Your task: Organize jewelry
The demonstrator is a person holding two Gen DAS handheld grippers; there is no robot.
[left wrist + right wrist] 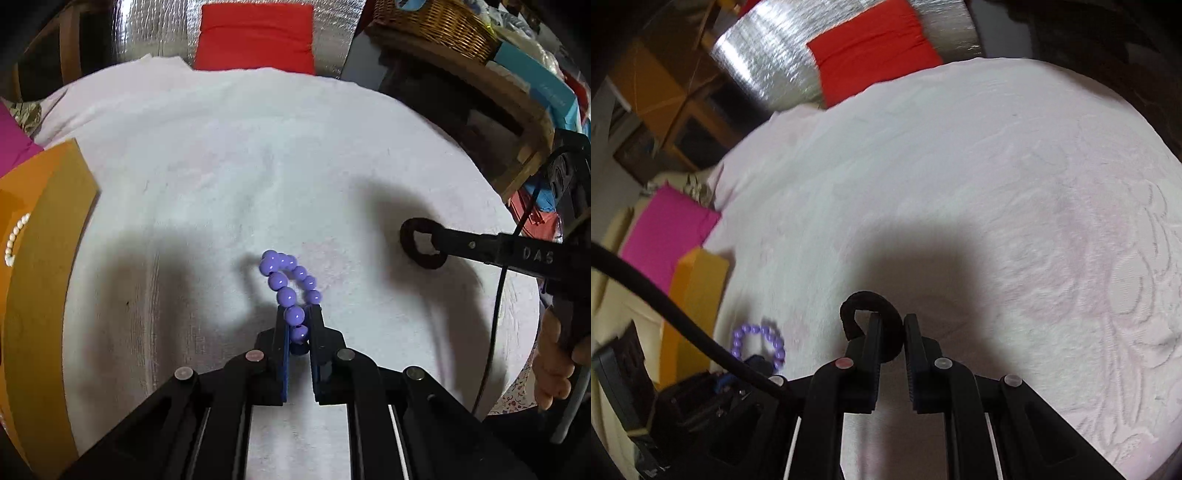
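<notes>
Pinching a purple bead bracelet (290, 291), your left gripper (298, 310) holds it above the white towel (221, 166). Your right gripper (890, 319) clamps a black fuzzy ring (866, 301).

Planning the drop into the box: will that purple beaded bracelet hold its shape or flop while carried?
The purple beaded bracelet, pinched in the left gripper, stands up as a loop, so it probably holds some shape. Its glossy round beads look slippery and may roll once released.

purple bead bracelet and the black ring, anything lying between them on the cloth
Nothing: in the left wrist view only bare white cloth and shadow separate the purple bead bracelet from the black ring.
</notes>
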